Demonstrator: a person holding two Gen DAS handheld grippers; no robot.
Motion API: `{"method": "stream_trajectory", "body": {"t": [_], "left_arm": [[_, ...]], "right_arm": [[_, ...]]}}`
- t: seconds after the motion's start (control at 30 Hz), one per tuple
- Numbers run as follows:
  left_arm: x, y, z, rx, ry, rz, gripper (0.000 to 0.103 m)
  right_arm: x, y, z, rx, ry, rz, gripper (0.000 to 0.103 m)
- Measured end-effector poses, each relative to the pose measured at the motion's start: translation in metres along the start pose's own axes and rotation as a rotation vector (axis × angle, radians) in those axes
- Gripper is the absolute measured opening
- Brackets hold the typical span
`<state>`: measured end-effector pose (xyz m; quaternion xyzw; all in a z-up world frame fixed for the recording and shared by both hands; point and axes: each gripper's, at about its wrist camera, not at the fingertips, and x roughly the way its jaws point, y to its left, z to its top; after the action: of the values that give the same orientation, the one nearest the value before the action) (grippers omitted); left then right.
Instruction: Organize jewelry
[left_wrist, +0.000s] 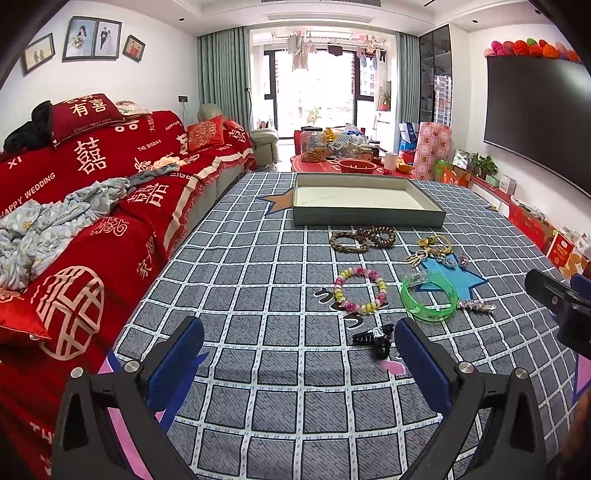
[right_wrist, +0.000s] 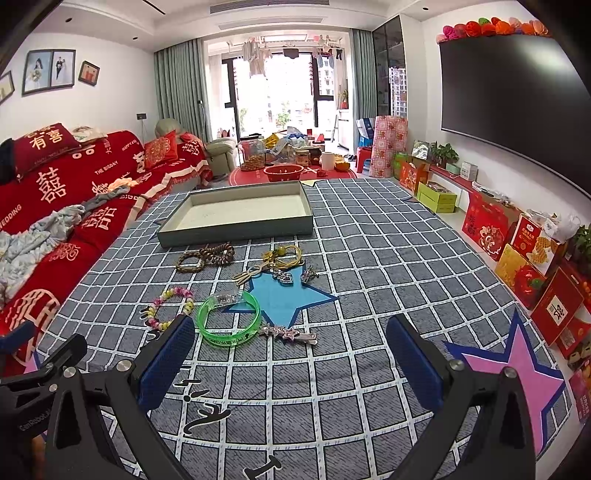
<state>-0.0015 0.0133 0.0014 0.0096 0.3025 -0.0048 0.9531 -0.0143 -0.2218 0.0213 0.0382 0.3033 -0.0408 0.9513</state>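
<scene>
Jewelry lies on a grey checked tablecloth (left_wrist: 258, 280). A shallow grey tray (left_wrist: 369, 218) with a cream floor stands at the far end, also in the right wrist view (right_wrist: 236, 230). In front of it lie brown bead bracelets (left_wrist: 364, 238), a pastel bead bracelet (left_wrist: 360, 290), a green bangle (left_wrist: 428, 299) (right_wrist: 229, 319), a silver star clip (right_wrist: 288, 334), gold key charms (left_wrist: 432, 245) and a black claw clip (left_wrist: 375, 338). My left gripper (left_wrist: 299, 338) is open and empty beside the claw clip. My right gripper (right_wrist: 290, 334) is open and empty, near the star clip.
A sofa with a red wedding cover (left_wrist: 92, 177) runs along the table's left side. A low red table with jars (left_wrist: 332, 155) stands behind the tray. Gift boxes (right_wrist: 517, 251) line the right wall under a large TV (right_wrist: 509, 103).
</scene>
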Motion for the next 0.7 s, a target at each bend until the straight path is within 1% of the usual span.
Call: {"method": "stream_trajectory", "body": {"t": [0.7], "left_arm": [[-0.0025, 0.0001, 0.0009, -0.007, 0.003, -0.003, 0.103]], "right_arm": [[-0.0027, 0.0024, 0.0018, 0.009, -0.015, 0.012, 0.103]]}}
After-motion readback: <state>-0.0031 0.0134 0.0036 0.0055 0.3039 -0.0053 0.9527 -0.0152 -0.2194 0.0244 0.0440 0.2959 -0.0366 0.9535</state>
